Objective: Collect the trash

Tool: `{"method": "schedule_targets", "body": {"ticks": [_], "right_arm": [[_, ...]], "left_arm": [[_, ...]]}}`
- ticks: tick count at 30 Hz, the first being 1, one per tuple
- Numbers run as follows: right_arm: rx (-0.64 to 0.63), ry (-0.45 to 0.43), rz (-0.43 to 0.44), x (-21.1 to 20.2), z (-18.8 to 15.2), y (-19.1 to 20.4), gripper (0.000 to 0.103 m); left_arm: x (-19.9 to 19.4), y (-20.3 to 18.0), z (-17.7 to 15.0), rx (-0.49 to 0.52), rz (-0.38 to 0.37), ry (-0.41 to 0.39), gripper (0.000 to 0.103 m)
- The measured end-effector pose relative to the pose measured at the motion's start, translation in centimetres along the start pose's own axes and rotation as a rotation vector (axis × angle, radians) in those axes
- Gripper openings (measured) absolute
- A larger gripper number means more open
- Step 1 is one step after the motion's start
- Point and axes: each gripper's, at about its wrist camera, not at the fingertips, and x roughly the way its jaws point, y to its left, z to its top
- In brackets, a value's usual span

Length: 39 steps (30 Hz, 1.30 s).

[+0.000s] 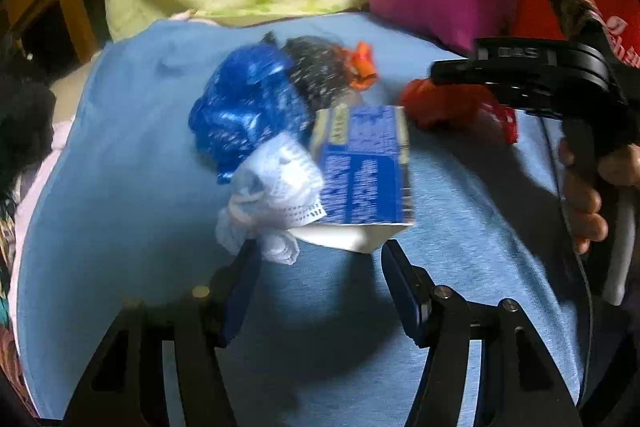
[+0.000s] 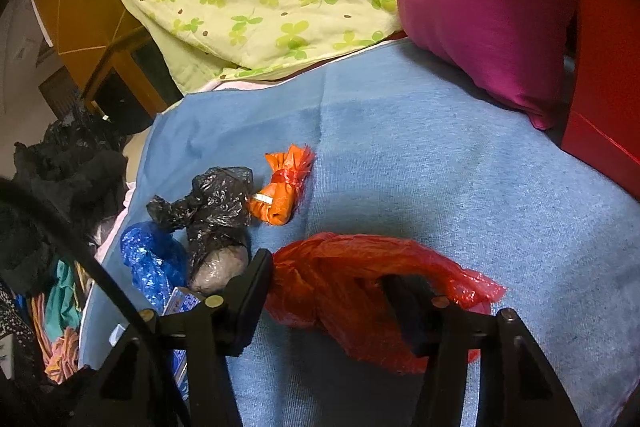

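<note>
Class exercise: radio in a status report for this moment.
Left gripper open, short of blue carton. Right gripper open around red bag. Trash clustered on blue blanket; nothing blocking.

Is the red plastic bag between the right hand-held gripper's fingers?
Yes, the red plastic bag sits bunched between the open right hand-held gripper fingers.

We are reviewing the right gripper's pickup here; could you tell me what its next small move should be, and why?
Probably close the right gripper on the red plastic bag. The jaws stand open with the crumpled bag lying between them on the blue blanket, so it looks positioned for a grasp, not yet holding anything.
</note>
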Motion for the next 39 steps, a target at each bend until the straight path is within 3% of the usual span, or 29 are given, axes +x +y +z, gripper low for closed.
{"method": "schedule_targets", "body": {"ticks": [4, 8, 13, 15, 22, 25, 26, 28, 32, 39], "right_arm": [[0.006, 0.003, 0.006, -0.1, -0.1, -0.2, 0.056], [-0.013, -0.007, -0.003, -0.3, -0.3, 0.1, 0.054], [-0.008, -0.011, -0.001, -0.5, -0.4, 0.0, 0.051], [-0.009, -0.01, -0.005, -0.6, -0.4, -0.1, 0.044], [-0.003, 0.016, 0.013, -0.5, -0.2, -0.3, 0.044], [0.06, 0.04, 0.081, -1.1, 0.4, -1.6, 0.048], [0.108, 0.047, 0.126, -1.4, 0.6, -2.5, 0.06], [0.187, 0.022, 0.17, -1.9, 0.9, -3.8, 0.069], [0.222, -0.001, 0.172, -2.1, 1.2, -4.4, 0.069], [0.106, 0.074, 0.11, 0.3, 0.5, -1.2, 0.069]], "left_arm": [[0.2, 2.1, 0.0, -0.086, -0.062, 0.015, 0.063], [-0.2, 3.6, 0.4, -0.109, -0.075, -0.013, 0.063], [0.3, 5.0, 1.1, -0.096, -0.064, -0.021, 0.063], [0.9, 5.4, 1.3, -0.096, -0.071, -0.009, 0.063], [2.5, 4.9, 1.7, -0.027, -0.128, 0.018, 0.063], [2.4, 4.4, 1.9, 0.001, -0.182, 0.011, 0.056], [2.4, 4.3, 1.9, 0.004, -0.198, 0.011, 0.05], [2.5, 4.3, 1.9, 0.01, -0.223, 0.02, 0.039], [2.3, 3.8, 1.6, 0.037, -0.243, 0.022, 0.035], [1.5, 3.2, 1.4, 0.079, -0.244, 0.007, 0.033]]}}
